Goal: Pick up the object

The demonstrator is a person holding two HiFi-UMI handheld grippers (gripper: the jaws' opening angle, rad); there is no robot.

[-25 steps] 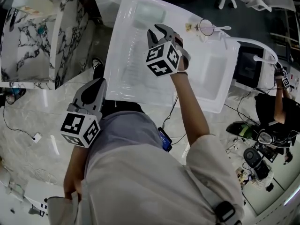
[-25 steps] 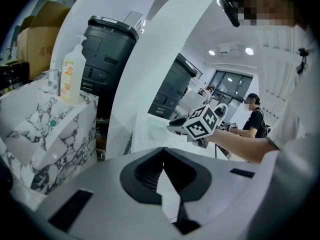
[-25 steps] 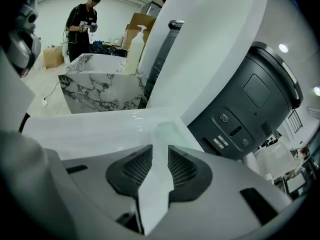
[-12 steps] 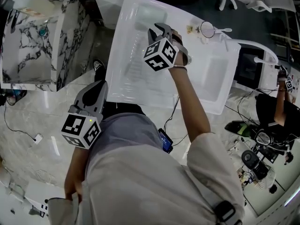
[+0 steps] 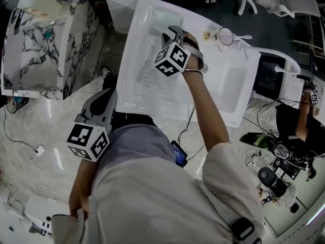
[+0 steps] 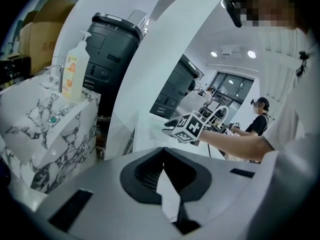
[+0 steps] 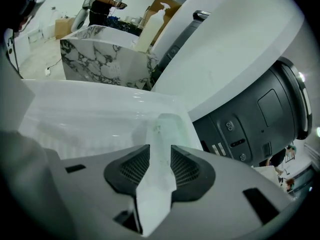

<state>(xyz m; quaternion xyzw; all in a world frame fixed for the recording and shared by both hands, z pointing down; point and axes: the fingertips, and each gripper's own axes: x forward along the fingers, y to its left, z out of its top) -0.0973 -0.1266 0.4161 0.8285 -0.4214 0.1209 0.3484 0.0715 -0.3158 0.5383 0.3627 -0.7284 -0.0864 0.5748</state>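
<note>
The object (image 5: pixel 161 17) is a pale, frosted block lying at the far end of a white moulded tray (image 5: pixel 147 93). My right gripper (image 5: pixel 171 33) points down at it from just short of it. Its jaws have just been opening and stand apart. In the right gripper view the block (image 7: pixel 167 126) lies just ahead, in line with the gap of the right gripper (image 7: pixel 160 154); the pads do not press on it. My left gripper (image 5: pixel 105 96) hangs low by the person's side, away from the tray. Seen in the left gripper view, the left gripper (image 6: pixel 164 152) has its tips together and holds nothing.
A marble-patterned box (image 5: pixel 45 44) with a pump bottle (image 6: pixel 75 71) stands left of the tray. A black machine (image 7: pixel 260 109) rises behind the tray's far end. A round glass and a white spoon (image 5: pixel 224 33) lie by the tray's basin (image 5: pixel 228 83). Another person (image 5: pixel 299 118) stands at the right.
The right gripper has sunk and moved toward the block at the tray's far end, rolling a little, and its cube now sits lower and further left. The left gripper has stayed put.
</note>
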